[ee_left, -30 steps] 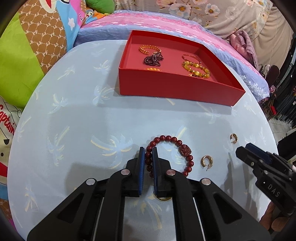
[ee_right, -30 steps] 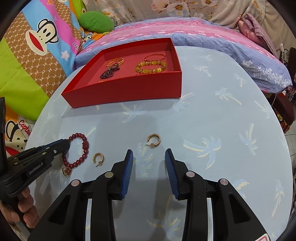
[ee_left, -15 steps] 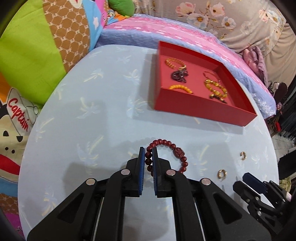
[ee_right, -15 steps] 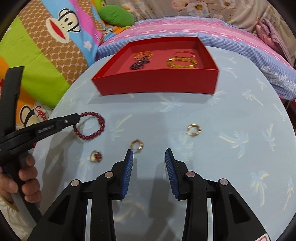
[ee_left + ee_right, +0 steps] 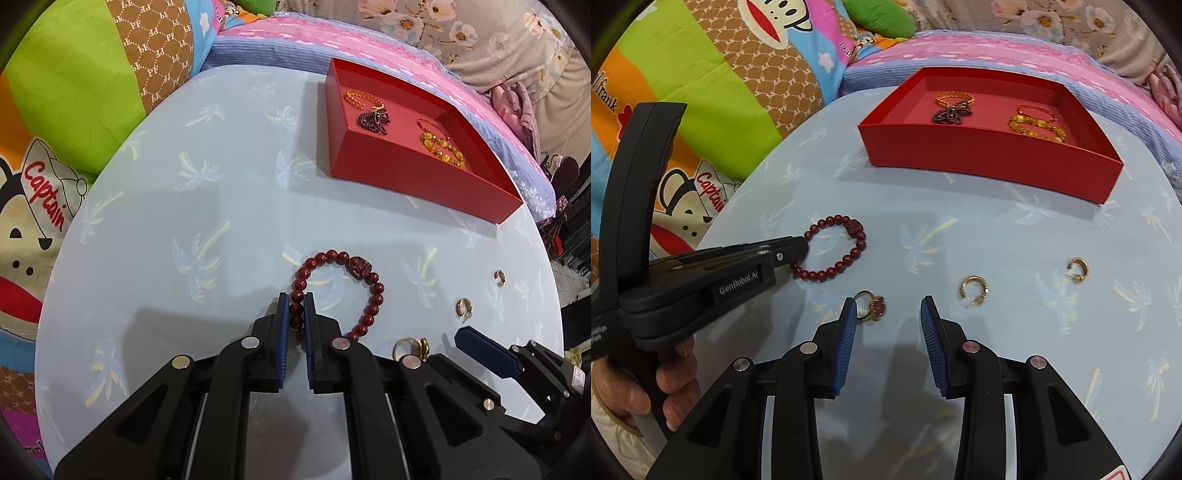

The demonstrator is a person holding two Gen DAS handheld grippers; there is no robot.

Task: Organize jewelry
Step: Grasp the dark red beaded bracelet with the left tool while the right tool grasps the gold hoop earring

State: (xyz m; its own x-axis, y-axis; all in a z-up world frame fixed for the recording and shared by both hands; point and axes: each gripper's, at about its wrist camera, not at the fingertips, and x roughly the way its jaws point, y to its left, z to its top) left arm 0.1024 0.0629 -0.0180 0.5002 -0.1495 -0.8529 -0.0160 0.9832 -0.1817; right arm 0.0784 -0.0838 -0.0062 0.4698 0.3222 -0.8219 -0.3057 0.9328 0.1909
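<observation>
Left wrist view: left hand-held gripper point(image 5: 296, 314) clamped tight on dark red beaded bracelet point(image 5: 373, 291), above pale blue palm-print worktop point(image 5: 184, 221); red shallow cardboard tray point(image 5: 417, 177) beyond.

Right wrist view: right hand-held gripper point(image 5: 888, 321) partly open, holding nothing; gold ring with red stone point(image 5: 873, 305) just beside its left finger; two gold hoop earrings point(image 5: 975, 290) to the right.

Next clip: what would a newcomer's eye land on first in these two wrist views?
Probably the red tray at the far side of the pale blue table, with several bracelets already inside it. Next, the dark red bead bracelet pinched in the left gripper near the table's front. The open right gripper sits close to a gold ring, with two gold hoop earrings to its right.
</observation>
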